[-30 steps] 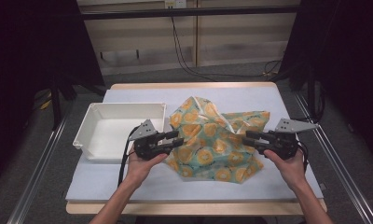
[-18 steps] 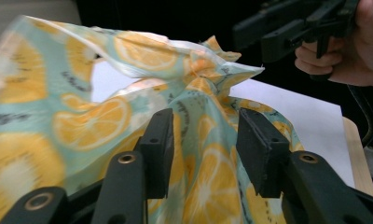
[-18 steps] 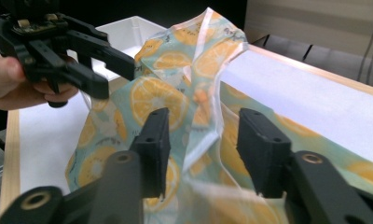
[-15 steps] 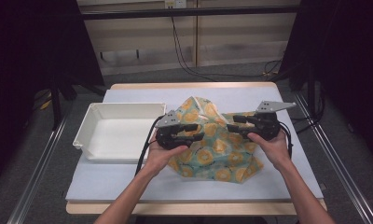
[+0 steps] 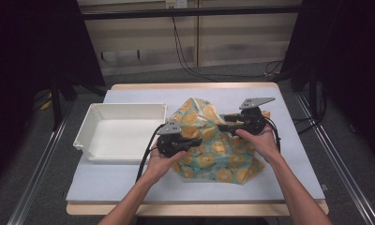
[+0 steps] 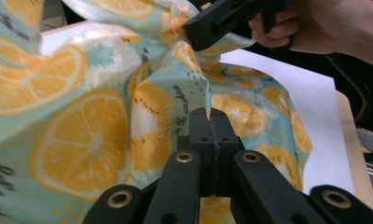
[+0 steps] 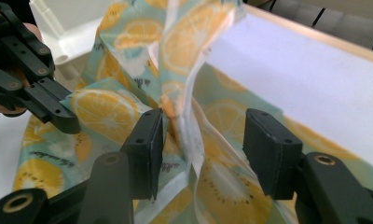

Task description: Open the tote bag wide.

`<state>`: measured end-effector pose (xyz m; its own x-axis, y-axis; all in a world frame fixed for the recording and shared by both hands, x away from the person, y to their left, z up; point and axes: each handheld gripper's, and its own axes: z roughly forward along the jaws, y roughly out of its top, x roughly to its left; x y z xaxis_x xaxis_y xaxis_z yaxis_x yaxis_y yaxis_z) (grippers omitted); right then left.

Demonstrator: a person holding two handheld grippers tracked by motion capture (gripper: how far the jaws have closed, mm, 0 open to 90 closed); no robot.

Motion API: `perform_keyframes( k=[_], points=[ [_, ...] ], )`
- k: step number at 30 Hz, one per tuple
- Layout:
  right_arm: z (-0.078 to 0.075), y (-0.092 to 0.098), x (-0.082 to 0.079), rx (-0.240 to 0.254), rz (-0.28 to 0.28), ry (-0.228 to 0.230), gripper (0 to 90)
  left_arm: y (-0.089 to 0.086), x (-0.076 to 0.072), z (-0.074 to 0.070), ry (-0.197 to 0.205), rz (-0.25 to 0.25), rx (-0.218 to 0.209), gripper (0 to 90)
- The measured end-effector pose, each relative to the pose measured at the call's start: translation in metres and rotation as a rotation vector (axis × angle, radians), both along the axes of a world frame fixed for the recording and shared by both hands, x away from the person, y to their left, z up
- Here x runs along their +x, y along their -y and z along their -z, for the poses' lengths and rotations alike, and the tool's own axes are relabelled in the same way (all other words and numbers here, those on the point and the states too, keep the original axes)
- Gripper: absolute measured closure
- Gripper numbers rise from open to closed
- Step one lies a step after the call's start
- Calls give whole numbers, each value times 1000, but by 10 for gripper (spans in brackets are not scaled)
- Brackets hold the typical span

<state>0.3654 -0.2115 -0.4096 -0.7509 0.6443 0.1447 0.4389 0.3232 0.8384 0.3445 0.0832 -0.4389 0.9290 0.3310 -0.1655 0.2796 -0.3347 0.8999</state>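
A teal cloth printed with orange slices (image 5: 218, 151) lies bunched on the pale mat. My left gripper (image 5: 197, 140) is at the cloth's left side, and its jaws (image 6: 208, 113) are shut on a raised fold of the cloth (image 6: 105, 140). My right gripper (image 5: 223, 123) reaches in from the right near the top of the heap. Its jaws (image 7: 203, 135) have just been opening and stand apart, with a loose edge of the cloth (image 7: 187, 93) hanging between them. The two grippers face each other closely: the right gripper (image 6: 198, 35) shows above the left's jaws, the left gripper (image 7: 63, 122) beside the right's.
A white empty tray (image 5: 89, 136) stands on the mat to the left of the cloth, close to my left hand. Bare mat (image 5: 293, 154) extends right of the cloth. Dark stands and metal rails flank the table, and cables hang behind it.
Both hands have moved inward over the cloth, the left to the right and the right to the left. The cloth is gathered more tightly between them.
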Motion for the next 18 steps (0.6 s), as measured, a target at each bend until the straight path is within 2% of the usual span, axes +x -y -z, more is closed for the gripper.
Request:
perform_keyframes(
  k=[2, 3, 4, 5, 6, 7, 8, 11, 12, 16, 18],
  points=[
    [4, -3, 1, -13, -6, -13, 503, -2, -1, 2, -7, -2, 4, 900],
    [6, -4, 1, -10, -14, -20, 567, -3, -1, 3, -2, -4, 10, 900],
    [6, -4, 1, -10, -14, -20, 567, -3, -1, 3, -2, -4, 10, 900],
    [7, -7, 0, 2, -39, -27, 706, -3, -1, 4, -1, -11, 14, 900],
    [7, -8, -1, 5, -52, -27, 770, -4, -1, 5, -6, -15, 12, 900],
    [7, -8, -1, 5, -52, -27, 770, -4, -1, 5, -6, -15, 12, 900],
    [4, -10, -7, 11, -53, -1, 865, -6, 0, 5, -7, -24, 15, 900],
    [1, -11, -13, 29, -75, 12, 887, -9, 0, 5, -15, -34, 0, 900],
    [-1, -10, -23, 52, -93, 10, 894, -11, 0, 6, -14, -40, 4, 900],
    [-5, -9, -44, 107, -125, 20, 897, -12, -1, 8, -14, -58, 7, 899],
    [-6, -8, -50, 116, -134, 30, 897, -12, -1, 8, -8, -62, 13, 897]
  ],
)
